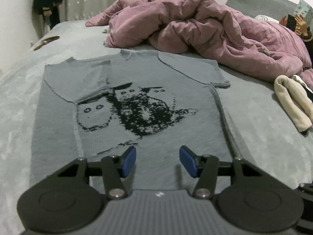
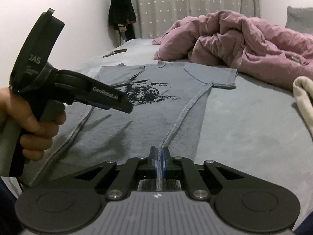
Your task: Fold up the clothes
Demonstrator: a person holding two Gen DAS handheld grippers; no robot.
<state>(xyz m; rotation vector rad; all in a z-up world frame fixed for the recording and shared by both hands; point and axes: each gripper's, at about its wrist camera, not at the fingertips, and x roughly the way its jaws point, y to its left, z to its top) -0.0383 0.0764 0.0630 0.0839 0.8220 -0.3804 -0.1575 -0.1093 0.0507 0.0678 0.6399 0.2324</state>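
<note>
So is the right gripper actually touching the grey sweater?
Touching. In the right wrist view, the right gripper is shut on the side seam of the grey sweater, which runs between its blue pads.

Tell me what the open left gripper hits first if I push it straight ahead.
Probably the grey sweater: the left gripper hovers over its lower part, aimed along the cat print. Beyond lies the pink duvet. Depth is unclear.

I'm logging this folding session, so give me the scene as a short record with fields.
surface: grey bed cover
garment: grey knit sweater with black cat pattern, lying flat, left sleeve folded in
left claw: open, above the sweater's hem, holding nothing
right claw: shut on the sweater's right side seam
nearby: pink duvet bunched behind, cream cloth to the right
</note>
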